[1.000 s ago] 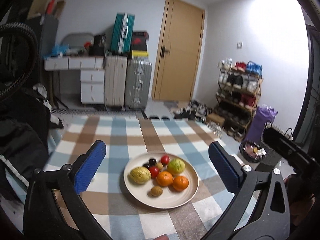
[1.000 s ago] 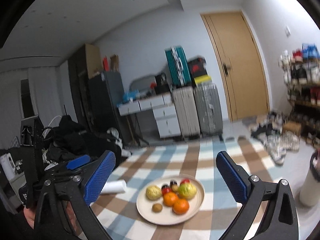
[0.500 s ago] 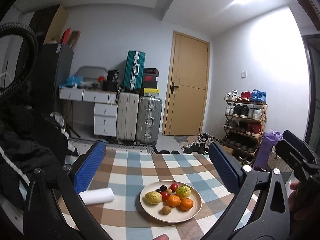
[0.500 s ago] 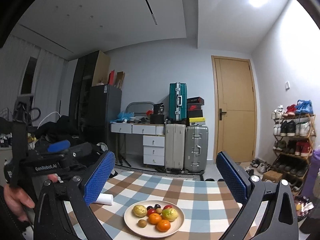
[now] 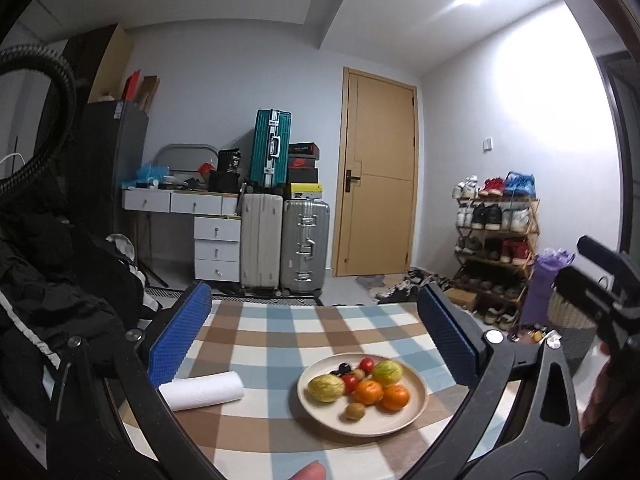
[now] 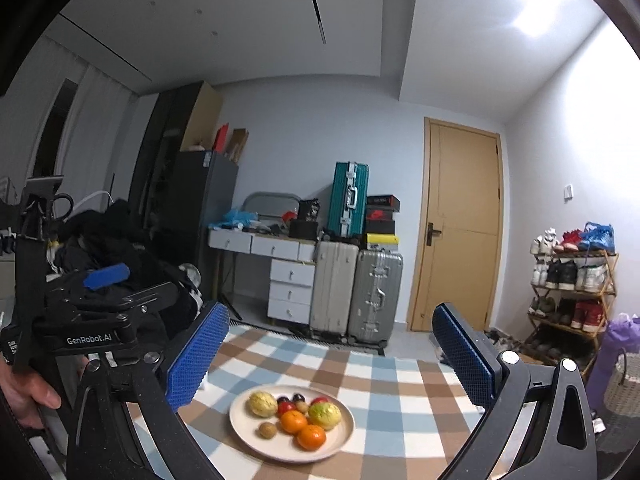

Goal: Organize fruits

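A cream plate (image 5: 404,420) (image 6: 340,444) sits on the checked tablecloth and holds two oranges (image 5: 395,397) (image 6: 311,437), two yellow-green fruits (image 5: 326,387) (image 6: 263,403), a small brown kiwi (image 5: 355,411) (image 6: 267,429), red tomatoes (image 5: 367,363) and dark berries. My left gripper (image 5: 316,342) hovers open above and behind the plate, nothing between its blue pads. My right gripper (image 6: 330,360) is also open and empty, held back from the plate. The left gripper's body (image 6: 104,320) shows at the left of the right wrist view.
A white paper roll (image 5: 202,391) lies on the cloth left of the plate. Beyond the table stand suitcases (image 5: 284,240), a white drawer desk (image 5: 192,220), a wooden door (image 5: 378,208) and a shoe rack (image 5: 496,248). Dark clothing (image 5: 48,300) is piled at the left.
Both grippers have tilted up and drawn back from the plate, so it now looks smaller and lower in view. The paper roll has come into sight. Both stay open.
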Tool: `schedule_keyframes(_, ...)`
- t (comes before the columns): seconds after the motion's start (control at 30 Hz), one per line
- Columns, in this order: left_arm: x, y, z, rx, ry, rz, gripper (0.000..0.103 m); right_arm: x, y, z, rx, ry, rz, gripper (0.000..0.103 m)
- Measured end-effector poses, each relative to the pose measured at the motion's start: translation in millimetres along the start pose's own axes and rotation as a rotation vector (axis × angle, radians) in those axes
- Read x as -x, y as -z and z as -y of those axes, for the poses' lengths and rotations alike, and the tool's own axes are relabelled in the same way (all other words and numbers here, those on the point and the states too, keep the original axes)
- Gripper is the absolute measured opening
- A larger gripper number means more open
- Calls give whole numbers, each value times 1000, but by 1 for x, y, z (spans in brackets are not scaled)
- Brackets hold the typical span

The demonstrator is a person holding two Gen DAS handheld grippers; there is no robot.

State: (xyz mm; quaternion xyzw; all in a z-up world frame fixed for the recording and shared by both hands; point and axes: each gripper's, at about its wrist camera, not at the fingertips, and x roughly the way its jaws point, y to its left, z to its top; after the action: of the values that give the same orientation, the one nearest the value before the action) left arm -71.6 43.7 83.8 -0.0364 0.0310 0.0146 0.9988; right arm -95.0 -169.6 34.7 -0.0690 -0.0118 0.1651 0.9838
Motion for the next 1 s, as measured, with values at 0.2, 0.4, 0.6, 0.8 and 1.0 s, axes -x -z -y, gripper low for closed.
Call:
schedule_keyframes(0.2, -28, 42, -9, -3, -8, -64, 103, -16, 31, 11, -51, 22, -70, 103)
schedule_keyframes(0.4, -56, 81, -19, 10, -36, -134, 103, -34, 64, 17, -70, 25, -121, 103)
schedule_keyframes(0.6, -79, 111, -22, -3, -44, -191, 103, -51, 97, 25, -115, 24, -149, 103)
schedule_keyframes(0.8, -101, 126, -26, 4, -55, -239, 103, -69, 119, 30, -137, 13, -221, 103)
schedule_keyframes(1.0, -113, 132, -20, -22, -55, -267, 103, -95, 134, 31, -142, 17, -352, 103)
